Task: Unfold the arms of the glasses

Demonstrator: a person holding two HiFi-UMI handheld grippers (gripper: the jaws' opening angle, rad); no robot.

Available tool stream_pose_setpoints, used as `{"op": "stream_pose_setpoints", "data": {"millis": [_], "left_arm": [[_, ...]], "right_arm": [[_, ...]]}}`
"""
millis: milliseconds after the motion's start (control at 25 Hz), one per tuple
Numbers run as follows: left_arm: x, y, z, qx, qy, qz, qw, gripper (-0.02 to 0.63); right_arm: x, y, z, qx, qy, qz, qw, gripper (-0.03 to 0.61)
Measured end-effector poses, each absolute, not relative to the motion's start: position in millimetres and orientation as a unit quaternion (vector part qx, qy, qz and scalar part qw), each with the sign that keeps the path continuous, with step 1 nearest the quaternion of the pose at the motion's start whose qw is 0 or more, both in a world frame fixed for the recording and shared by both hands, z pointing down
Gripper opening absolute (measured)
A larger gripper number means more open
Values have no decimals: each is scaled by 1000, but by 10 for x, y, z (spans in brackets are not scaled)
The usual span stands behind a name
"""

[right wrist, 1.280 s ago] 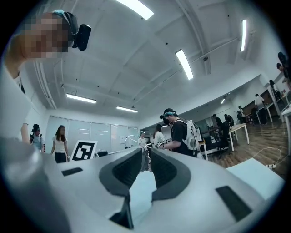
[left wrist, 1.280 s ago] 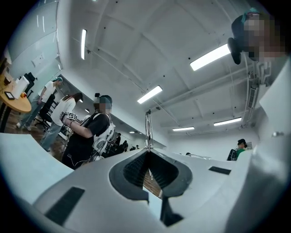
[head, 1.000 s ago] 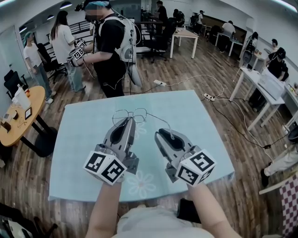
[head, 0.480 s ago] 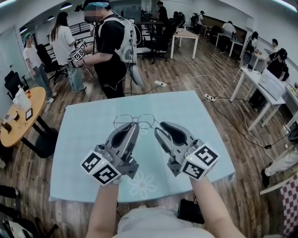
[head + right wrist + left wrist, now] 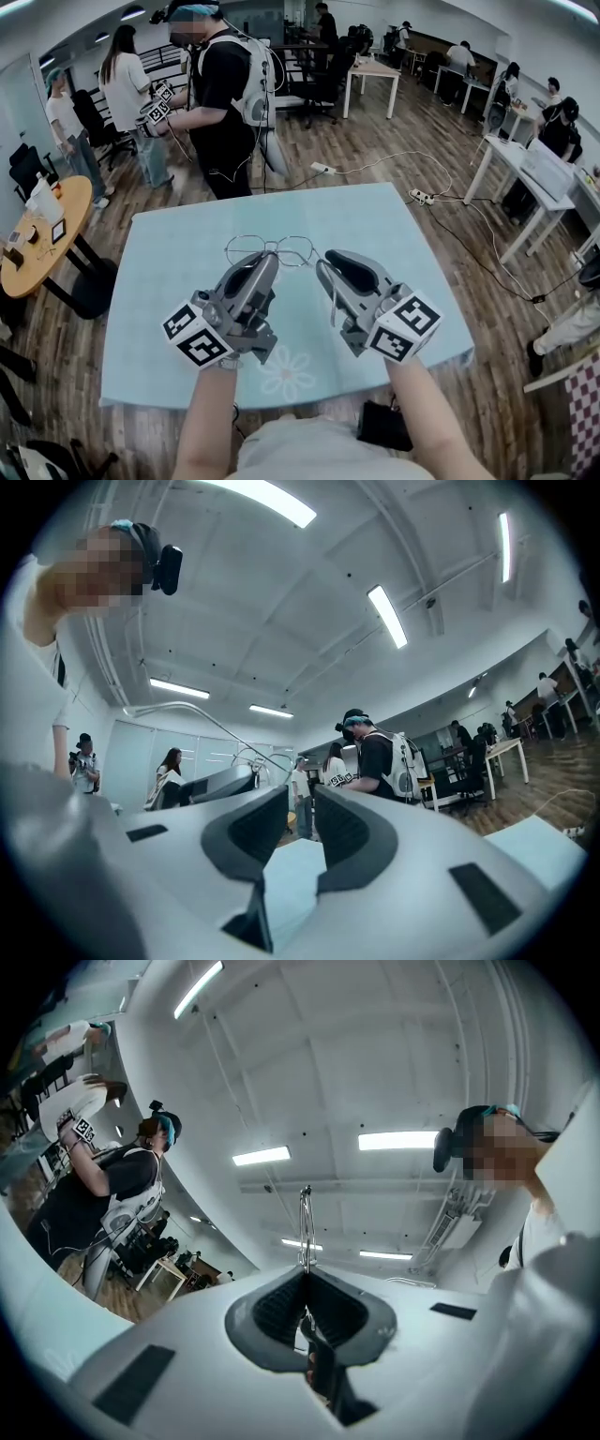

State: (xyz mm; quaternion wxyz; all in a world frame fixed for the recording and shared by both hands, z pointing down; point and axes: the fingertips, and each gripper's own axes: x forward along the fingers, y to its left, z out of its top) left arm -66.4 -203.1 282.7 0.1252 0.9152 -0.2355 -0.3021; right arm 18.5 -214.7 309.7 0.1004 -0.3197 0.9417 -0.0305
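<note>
Glasses [image 5: 295, 251] dropped lower, frame lying crosswise in left tongs [image 5: 266, 257].

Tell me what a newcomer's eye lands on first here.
The thin wire-framed glasses stand out, held up over the pale blue table in the shut jaws of the left gripper. Beside them, the right gripper has jaws that have just been closing but stand apart, with nothing between them. Beyond the table stands a person in black wearing a white harness.

Clearance over table
Table [image 5: 159, 281] open either side of left gripper [image 5: 266, 257] and right gripper [image 5: 330, 261]; glasses [image 5: 281, 248] cross the gap at their tips; person [image 5: 220, 103] beyond far edge.
</note>
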Motion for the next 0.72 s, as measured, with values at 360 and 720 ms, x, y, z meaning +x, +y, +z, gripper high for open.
{"op": "stream_pose_setpoints", "data": {"millis": [360,720], "left_arm": [[-733,-2053,2864,911,-230,-315,133,9],[-812,-2129,2956,902,-245,-325,144,8]], "right_arm": [[90,-2076,3173,-285,953,-36,95,103],[72,-1960,3122,-255,961,-29,106,126]]}}
